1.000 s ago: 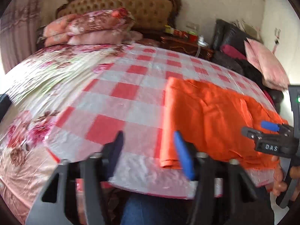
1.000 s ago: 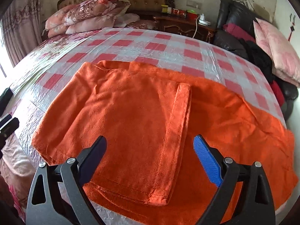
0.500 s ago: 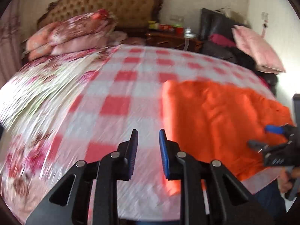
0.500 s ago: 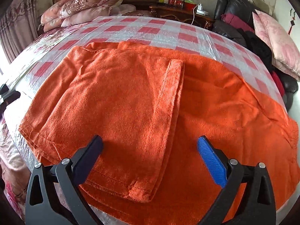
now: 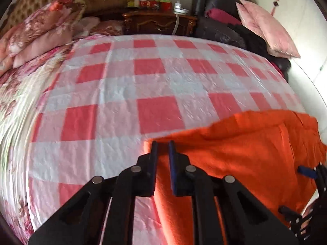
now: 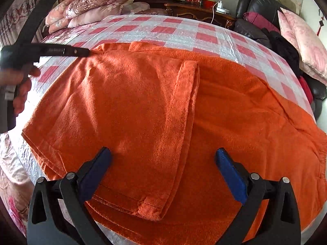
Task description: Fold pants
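The orange pants (image 6: 155, 110) lie spread on the checked bed, partly folded, with one leg laid over the other. My left gripper (image 5: 162, 145) has its jaws nearly shut, with a narrow gap, around the far left edge of the pants (image 5: 241, 151); whether they clamp the cloth I cannot tell. In the right wrist view the left gripper (image 6: 86, 52) shows as a dark bar touching the far left corner. My right gripper (image 6: 163, 157) is wide open, low over the near hem, empty. It also shows in the left wrist view (image 5: 306, 170) at the right edge.
The bed has a red-and-white checked cover (image 5: 155, 81) and a floral quilt (image 5: 20, 94) on the left. Pillows (image 6: 98, 2) are stacked by the headboard. A wooden nightstand (image 6: 196, 10) and a black sofa with pink cushions (image 6: 302, 36) stand behind.
My left gripper narrowed its jaws, then moved right and forward to the far left edge of the pants. My right gripper stayed open and moved closer over the near hem.
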